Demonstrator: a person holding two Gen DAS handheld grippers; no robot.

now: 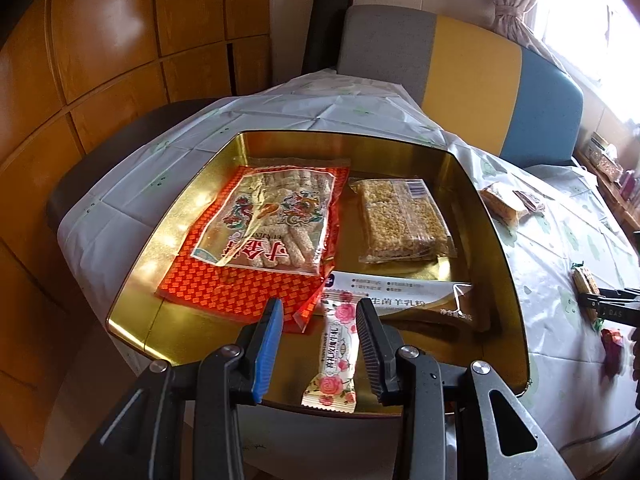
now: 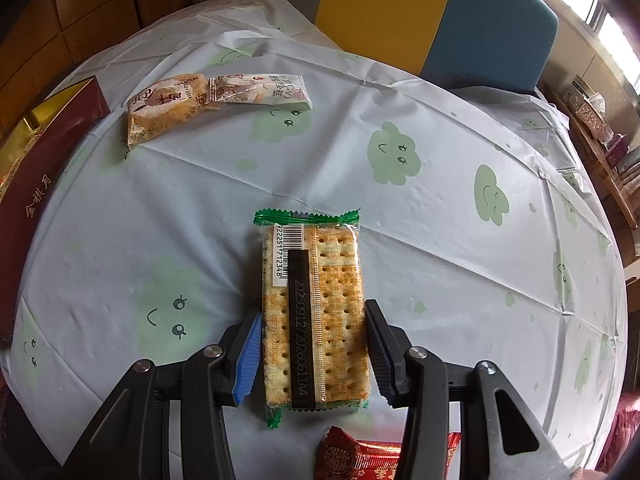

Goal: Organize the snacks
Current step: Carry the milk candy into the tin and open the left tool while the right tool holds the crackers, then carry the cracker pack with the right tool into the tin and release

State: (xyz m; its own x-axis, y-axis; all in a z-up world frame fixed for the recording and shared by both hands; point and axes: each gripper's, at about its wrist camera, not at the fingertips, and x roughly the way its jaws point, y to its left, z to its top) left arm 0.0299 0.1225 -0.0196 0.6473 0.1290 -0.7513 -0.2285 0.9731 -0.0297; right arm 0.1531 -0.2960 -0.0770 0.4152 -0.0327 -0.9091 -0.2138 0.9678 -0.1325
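Clamping the cracker pack (image 2: 314, 312) on the tablecloth (image 2: 440, 220), the right gripper (image 2: 314, 354) prepares transfer; the left gripper (image 1: 320, 344) hangs open over the rose-print bar (image 1: 334, 356) in the half-filled gold tin (image 1: 488, 216), two packets (image 2: 208, 100) remaining far left.

Wood-panel wall (image 1: 100, 60), tricolour chair (image 1: 460, 64) (bright window (image 1: 580, 8) rt).

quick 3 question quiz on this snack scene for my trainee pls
1. True or false: the rose-print packet lies inside the gold tin.
2. Between the right gripper's jaws is: A) a cracker packet B) a banana C) a spoon
3. How many snack packets lie beyond it on the tablecloth, right wrist view?
Key: 1 true; 2 A; 3 two
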